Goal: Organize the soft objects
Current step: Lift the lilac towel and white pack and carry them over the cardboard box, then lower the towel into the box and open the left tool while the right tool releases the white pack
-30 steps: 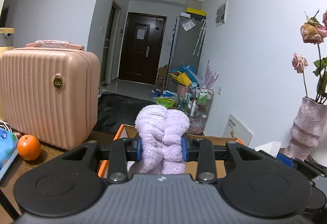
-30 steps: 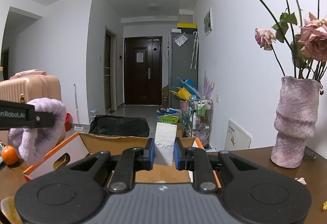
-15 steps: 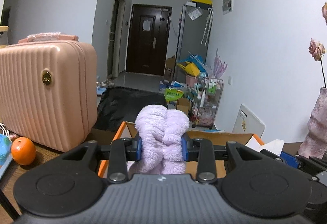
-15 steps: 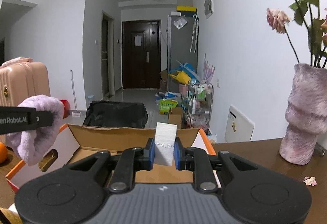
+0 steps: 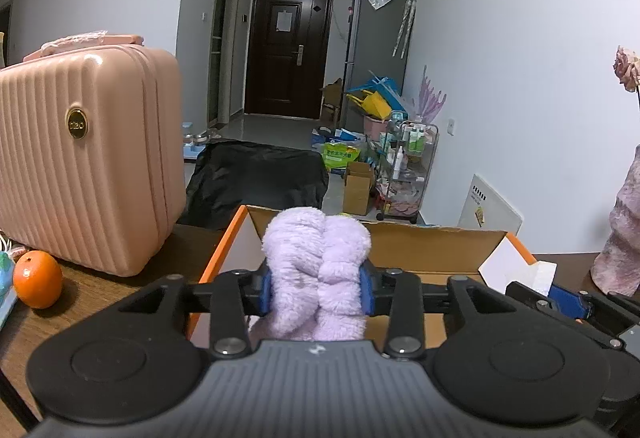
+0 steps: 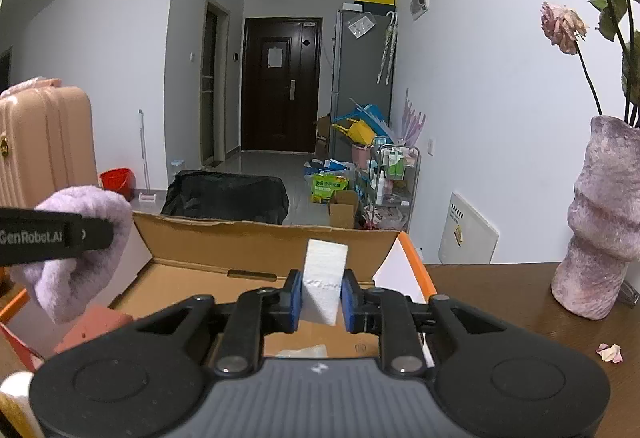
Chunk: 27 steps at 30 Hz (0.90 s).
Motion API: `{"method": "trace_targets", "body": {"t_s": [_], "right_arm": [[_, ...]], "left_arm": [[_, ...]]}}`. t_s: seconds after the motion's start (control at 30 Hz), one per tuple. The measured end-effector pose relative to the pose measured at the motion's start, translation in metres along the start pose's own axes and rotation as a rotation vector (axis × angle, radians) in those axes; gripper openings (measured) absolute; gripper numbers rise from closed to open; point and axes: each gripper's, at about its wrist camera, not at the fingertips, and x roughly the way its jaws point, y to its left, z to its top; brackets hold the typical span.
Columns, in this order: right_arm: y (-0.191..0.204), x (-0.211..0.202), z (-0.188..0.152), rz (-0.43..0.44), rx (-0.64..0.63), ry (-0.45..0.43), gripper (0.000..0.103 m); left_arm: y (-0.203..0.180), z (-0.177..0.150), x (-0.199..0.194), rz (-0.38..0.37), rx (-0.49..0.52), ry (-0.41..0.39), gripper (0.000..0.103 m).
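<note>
Facing hallway door [image 5: 286,50] beyond wooden table [image 6: 500,302]

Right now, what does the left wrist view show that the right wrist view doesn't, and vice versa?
Left wrist only: an orange on the table, the suitcase's gold badge.
Right wrist only: red bucket, fallen petal, a reddish block in the box.
Both: cardboard box, purple plush between the opening left gripper pads, white foam block, pink vase.

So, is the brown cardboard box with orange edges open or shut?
Open. The brown cardboard box with orange edges has its flaps raised, and its inside floor shows in the right wrist view.
</note>
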Motion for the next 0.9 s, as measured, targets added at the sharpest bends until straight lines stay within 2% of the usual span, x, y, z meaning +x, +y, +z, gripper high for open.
{"method": "trace_targets", "body": {"t_s": [0.07,0.13,0.17,0.2,0.23,0.27,0.3,0.33,0.9], "right_arm": [[0.001,0.001,0.0,-0.004,-0.008,0.006,0.033],[0.0,0.002,-0.001,-0.008,-0.012,0.013,0.056],[0.0,0.002,-0.001,-0.009,-0.011,0.012,0.062],[0.0,0.002,-0.001,-0.012,-0.01,0.011,0.073],[-0.001,0.001,-0.001,-0.014,-0.006,0.009,0.086],[-0.002,0.001,-0.001,-0.013,-0.002,0.008,0.092],[-0.003,0.0,-0.002,-0.014,0.004,0.006,0.1],[-0.003,0.0,-0.002,-0.017,0.007,0.003,0.103],[0.002,-0.012,-0.01,-0.055,-0.026,0.007,0.103]], "left_arm": [[0.001,0.0,-0.001,0.007,-0.006,-0.005,0.053],[0.003,0.0,-0.003,0.015,-0.014,-0.015,0.069],[0.004,-0.001,-0.005,0.026,-0.02,-0.025,0.083],[0.004,-0.001,-0.007,0.034,-0.022,-0.037,0.092],[0.005,0.0,-0.009,0.041,-0.025,-0.048,0.098],[0.005,0.0,-0.011,0.044,-0.027,-0.056,0.103],[0.005,0.0,-0.012,0.048,-0.029,-0.063,0.103],[0.005,0.0,-0.011,0.052,-0.027,-0.061,0.103],[0.018,-0.009,-0.019,0.065,-0.038,-0.056,0.103]]}}
